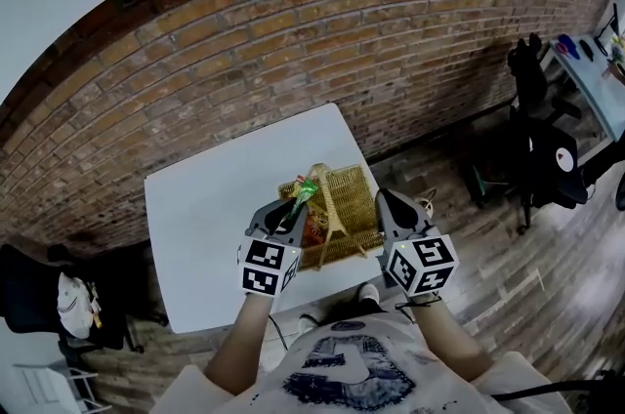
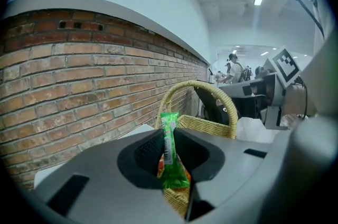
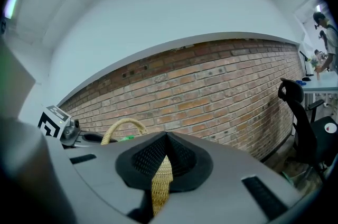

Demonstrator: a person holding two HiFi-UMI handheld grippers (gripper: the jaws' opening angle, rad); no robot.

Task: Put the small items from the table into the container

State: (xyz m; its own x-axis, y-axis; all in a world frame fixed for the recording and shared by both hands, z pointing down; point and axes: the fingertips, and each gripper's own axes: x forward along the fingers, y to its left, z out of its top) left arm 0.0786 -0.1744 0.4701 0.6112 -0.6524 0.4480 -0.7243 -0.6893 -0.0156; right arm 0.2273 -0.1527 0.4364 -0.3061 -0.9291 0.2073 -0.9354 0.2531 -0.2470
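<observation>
A woven wicker basket (image 1: 344,207) with an arched handle (image 1: 328,203) sits at the near right corner of the white table (image 1: 215,207). My left gripper (image 1: 296,199) is shut on a green snack packet (image 1: 307,190) and holds it at the basket's left side, above the rim. In the left gripper view the packet (image 2: 170,157) stands upright between the jaws, with the handle (image 2: 203,90) just behind. My right gripper (image 1: 383,199) is shut on the basket's right edge. In the right gripper view a wicker strip (image 3: 160,186) is pinched between its pads.
A brick wall (image 1: 293,41) runs behind the table. A black office chair (image 1: 547,163) and a desk (image 1: 586,70) stand at the right on the wooden floor. Another chair with a bag (image 1: 68,300) is at the lower left.
</observation>
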